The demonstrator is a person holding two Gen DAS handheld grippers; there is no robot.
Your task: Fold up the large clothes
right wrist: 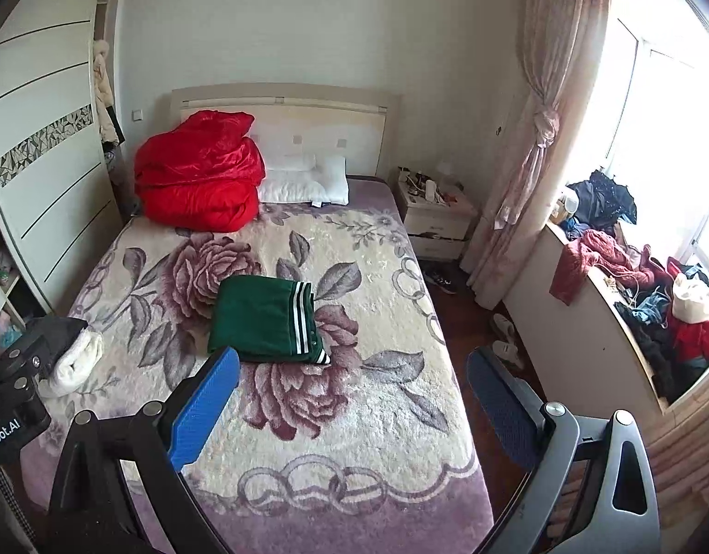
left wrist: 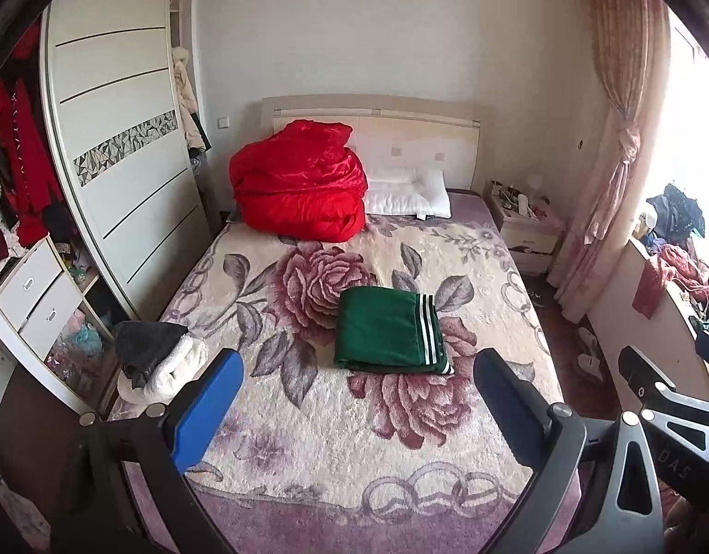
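A green garment with white stripes [left wrist: 389, 330] lies folded flat in the middle of the bed [left wrist: 308, 438]; it also shows in the right wrist view [right wrist: 262, 323]. A dark grey and white fleece garment [left wrist: 158, 360] lies bunched at the bed's left edge, also in the right wrist view [right wrist: 68, 351]. My left gripper [left wrist: 359, 411] is open and empty, held above the bed's foot, well short of the green garment. My right gripper [right wrist: 354, 408] is open and empty, at the same height to the right. The bed [right wrist: 354, 438] has a floral blanket.
A red duvet [left wrist: 299, 180] and white pillow [left wrist: 407, 191] lie at the headboard. A wardrobe [left wrist: 119, 138] stands left, a nightstand [right wrist: 435, 219] right of the bed. A cluttered ledge of clothes [right wrist: 640, 277] runs under the window. Slippers [right wrist: 507, 337] lie on the floor.
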